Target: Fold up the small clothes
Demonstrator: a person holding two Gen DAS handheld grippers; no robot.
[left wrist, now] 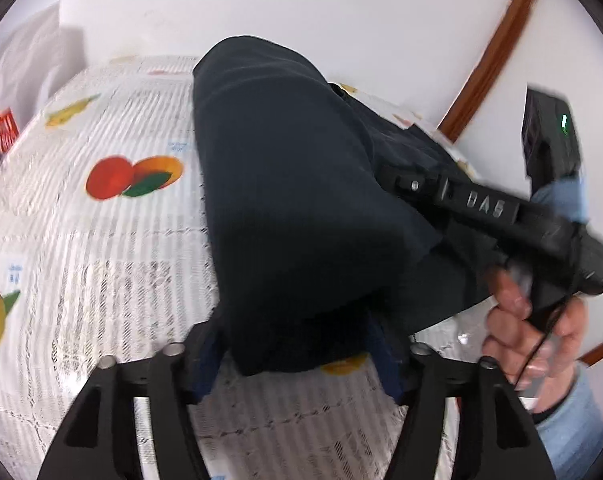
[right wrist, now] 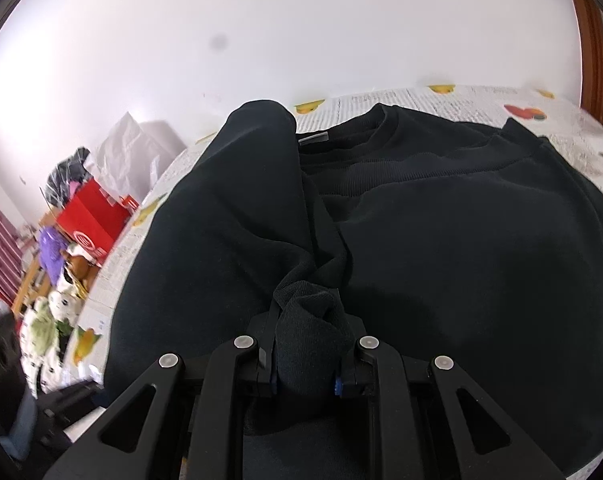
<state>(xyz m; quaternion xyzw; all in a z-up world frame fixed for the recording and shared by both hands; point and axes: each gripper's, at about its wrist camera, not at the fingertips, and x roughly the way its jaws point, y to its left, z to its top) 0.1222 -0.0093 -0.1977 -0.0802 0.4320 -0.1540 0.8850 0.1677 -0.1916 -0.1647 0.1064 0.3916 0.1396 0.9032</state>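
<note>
A dark navy cotton sweatshirt (right wrist: 441,240) is lying on a table covered with a white lace-patterned cloth printed with fruit (left wrist: 101,240), its ribbed round neckline facing the far wall in the right wrist view. One side of the garment is being lifted and draped over toward its middle, forming a tall dark fold.

The right gripper (right wrist: 307,364) is clamping a bunched wad of the sweatshirt's fabric between its narrowly set fingers, the cloth bulging out above the pads. In the left wrist view the same tool is showing as a black body at the right, gripped by a person's hand (left wrist: 537,332) in a light blue sleeve.

The left gripper (left wrist: 297,364) is standing with its fingers spread apart; the lower edge of the folded fabric is hanging between them, and the pads are not seeming to press on it.

At the table's left edge a red box (right wrist: 93,216) and a white plastic bag (right wrist: 125,152) are standing, with soft toys (right wrist: 57,308) piled beside them.
</note>
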